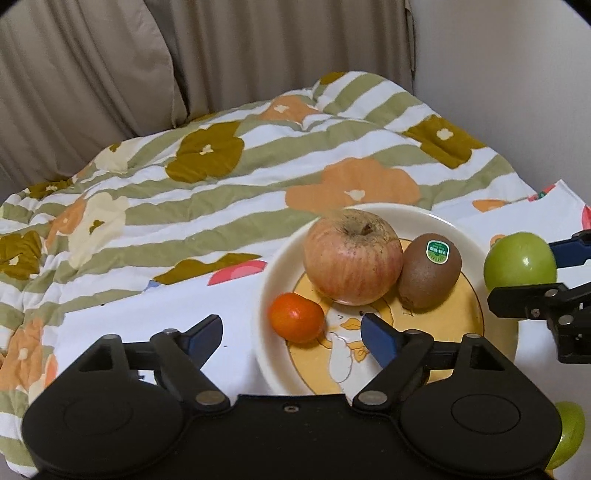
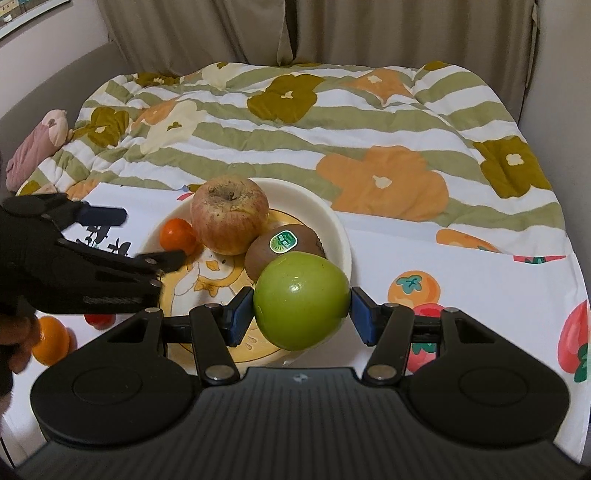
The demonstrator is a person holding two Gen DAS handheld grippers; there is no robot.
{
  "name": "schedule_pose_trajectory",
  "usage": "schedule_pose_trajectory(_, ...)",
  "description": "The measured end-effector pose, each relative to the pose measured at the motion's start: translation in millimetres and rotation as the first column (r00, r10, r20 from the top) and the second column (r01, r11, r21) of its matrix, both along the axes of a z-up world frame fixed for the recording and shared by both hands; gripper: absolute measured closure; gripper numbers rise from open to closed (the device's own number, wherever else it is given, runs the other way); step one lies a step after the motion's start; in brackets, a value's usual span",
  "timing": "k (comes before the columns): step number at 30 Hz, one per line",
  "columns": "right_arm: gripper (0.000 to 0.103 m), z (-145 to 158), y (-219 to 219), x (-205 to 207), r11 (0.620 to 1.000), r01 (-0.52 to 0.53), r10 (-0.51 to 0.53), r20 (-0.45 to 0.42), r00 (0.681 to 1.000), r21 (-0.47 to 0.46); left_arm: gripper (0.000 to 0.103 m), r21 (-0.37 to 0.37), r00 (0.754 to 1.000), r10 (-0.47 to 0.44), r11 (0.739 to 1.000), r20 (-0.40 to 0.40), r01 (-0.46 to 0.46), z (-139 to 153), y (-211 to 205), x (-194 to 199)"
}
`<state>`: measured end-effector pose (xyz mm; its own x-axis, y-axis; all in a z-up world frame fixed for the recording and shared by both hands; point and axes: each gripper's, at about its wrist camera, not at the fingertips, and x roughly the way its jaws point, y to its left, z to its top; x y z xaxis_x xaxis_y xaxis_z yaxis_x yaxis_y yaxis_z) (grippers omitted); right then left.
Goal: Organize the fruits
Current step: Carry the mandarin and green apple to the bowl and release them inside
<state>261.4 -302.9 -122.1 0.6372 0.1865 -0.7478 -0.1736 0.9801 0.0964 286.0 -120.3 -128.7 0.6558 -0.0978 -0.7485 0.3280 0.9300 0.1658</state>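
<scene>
Right tongs [image 2: 301, 314]: clamped on a smooth round green apple [image 2: 302, 300], one blue pad pressed to each side, fruit lifted clear of the bedding. Just ahead and a little left of these tongs: a shallow cream ceramic plate with a yellow cartoon duck print [image 2: 341, 236], its near rim under the green apple. On that plate, touching the far side of the held apple in this view: a brown fuzzy kiwi with a green oval sticker [image 2: 284, 245]. Beyond the kiwi and against it: a large blotchy red-yellow apple with a short stem [image 2: 229, 215]. Left of that apple: a small glossy orange tangerine [image 2: 177, 232].

Left tongs [image 1: 291, 334]: spread wide, gripping nothing, blue pads [image 1: 378, 338] hovering low over the near left edge of the plate [image 1: 271, 280]. Tangerine [image 1: 296, 316] just ahead, between the two fingers. Red-yellow apple [image 1: 352, 256] and kiwi [image 1: 430, 275] farther ahead and to the right. Green apple [image 1: 520, 260] off to the right, beyond the plate's rim, in the right tongs [image 1: 524, 271].

Under everything: a white fruit-print cloth [image 2: 480, 280], then a green-striped quilt with orange and olive flowers [image 2: 295, 140] farther out on the bed, with beige curtains [image 2: 332, 33] at the far end.
</scene>
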Motion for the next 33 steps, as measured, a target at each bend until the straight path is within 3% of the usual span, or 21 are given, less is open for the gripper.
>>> schedule_pose_trajectory(24, 0.032, -26, 25, 13, 0.985, -0.155, 0.155, -0.001, 0.988, -0.071, 0.015, -0.054, 0.995, 0.098, 0.994, 0.000, -0.098, 18, 18, -40)
schedule_pose_trajectory(26, 0.023, -25, 26, 12, 0.986, -0.146, 0.148, 0.013, 0.989, -0.076, 0.015, -0.055, 0.994, 0.109, 0.993, 0.003, -0.109, 21, 19, -44)
schedule_pose_trajectory(28, 0.004, -18, 27, 8, 0.988, -0.124, 0.129, 0.046, 0.991, -0.090, 0.014, -0.058, 0.993, 0.120, 0.991, 0.008, -0.119, 24, 20, -48)
schedule_pose_trajectory(33, 0.000, -5, 24, -8, 0.993, -0.092, 0.098, 0.074, 0.992, -0.076, 0.007, -0.083, 0.988, 0.153, 0.985, 0.033, -0.149, 37, 27, -64)
